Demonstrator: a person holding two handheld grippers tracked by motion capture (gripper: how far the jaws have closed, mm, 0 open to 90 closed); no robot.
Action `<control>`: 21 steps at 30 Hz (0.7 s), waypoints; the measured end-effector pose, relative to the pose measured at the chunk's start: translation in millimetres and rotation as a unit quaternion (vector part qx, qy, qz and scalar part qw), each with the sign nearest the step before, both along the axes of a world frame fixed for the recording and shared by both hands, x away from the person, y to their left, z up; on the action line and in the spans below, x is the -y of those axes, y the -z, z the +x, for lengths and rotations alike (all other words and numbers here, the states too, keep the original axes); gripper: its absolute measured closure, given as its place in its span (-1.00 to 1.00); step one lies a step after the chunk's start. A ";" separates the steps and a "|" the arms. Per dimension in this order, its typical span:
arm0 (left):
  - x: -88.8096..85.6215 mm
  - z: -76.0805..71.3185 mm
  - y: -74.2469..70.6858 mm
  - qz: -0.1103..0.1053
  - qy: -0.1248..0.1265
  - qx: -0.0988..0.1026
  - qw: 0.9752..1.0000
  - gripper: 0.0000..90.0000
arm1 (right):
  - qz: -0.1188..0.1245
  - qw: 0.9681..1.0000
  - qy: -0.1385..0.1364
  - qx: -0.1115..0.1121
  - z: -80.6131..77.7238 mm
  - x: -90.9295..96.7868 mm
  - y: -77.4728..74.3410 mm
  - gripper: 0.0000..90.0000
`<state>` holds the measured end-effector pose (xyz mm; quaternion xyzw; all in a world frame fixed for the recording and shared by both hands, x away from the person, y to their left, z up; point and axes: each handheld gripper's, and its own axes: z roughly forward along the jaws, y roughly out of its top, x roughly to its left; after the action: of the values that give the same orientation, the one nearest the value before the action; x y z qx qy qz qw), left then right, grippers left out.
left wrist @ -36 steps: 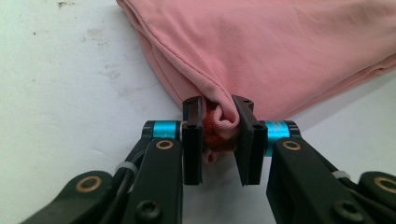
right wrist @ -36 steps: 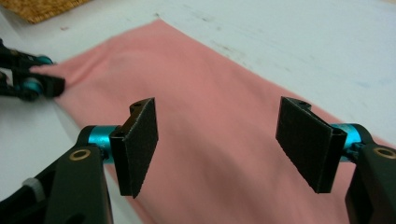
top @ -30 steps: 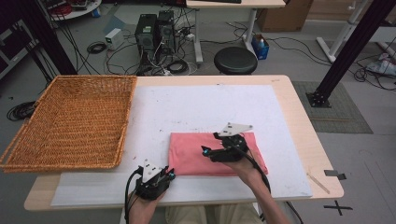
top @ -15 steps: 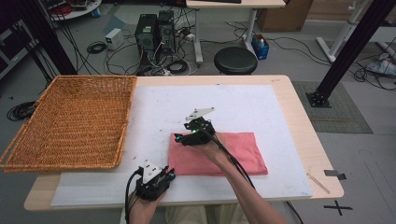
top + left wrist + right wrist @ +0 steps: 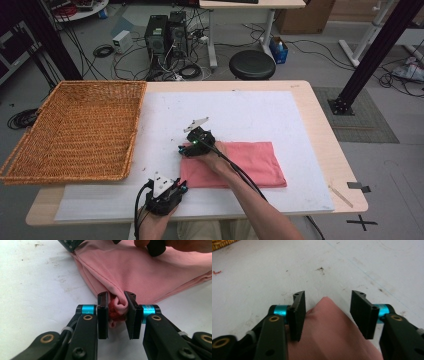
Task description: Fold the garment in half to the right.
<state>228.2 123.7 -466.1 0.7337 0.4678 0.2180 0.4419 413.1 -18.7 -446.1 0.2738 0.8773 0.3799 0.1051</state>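
Holding item: pink cloth [image 5: 240,165], folded flat on the white mat [image 5: 250,110], near the table's front edge.

Left gripper [image 5: 116,315]: jaws clamped on the cloth's near left corner, fabric bunched between the pads.

Right gripper [image 5: 327,315]: jaws apart, just been closing, straddling the far left corner; the cloth tip lies between them and the right pad is clearly off it, while the left pad sits right at the fabric's edge.

Basket [image 5: 75,130]: wicker, left of the mat, well apart from the cloth.

Risks, judged:
- Right jaws may catch only the top layer at the tip, so the fold opens when lifted.
- Corner is thin; a shallow bite could slip out.
- Uneven lift between grippers could drag or twist the cloth across the mat.
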 end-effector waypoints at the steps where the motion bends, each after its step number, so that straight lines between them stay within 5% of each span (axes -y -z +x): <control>1: -0.1 0.0 0.1 -0.001 -0.001 -0.001 1.000 0.65 | -0.001 1.000 -0.002 0.000 -0.1 -0.4 0.6 0.09; 12: -0.5 0.3 0.4 -0.007 -0.003 -0.002 1.000 0.66 | -0.007 1.000 -0.003 -0.001 -0.2 -1.4 1.6 0.38; 21: -0.6 0.3 0.2 -0.010 -0.003 -0.006 1.000 0.66 | -0.011 1.000 -0.016 0.011 -2.8 -3.8 1.6 0.87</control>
<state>228.6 124.3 -466.3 0.7289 0.4749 0.2108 0.4458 410.3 -14.9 -447.7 0.2545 0.8844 0.3750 0.1117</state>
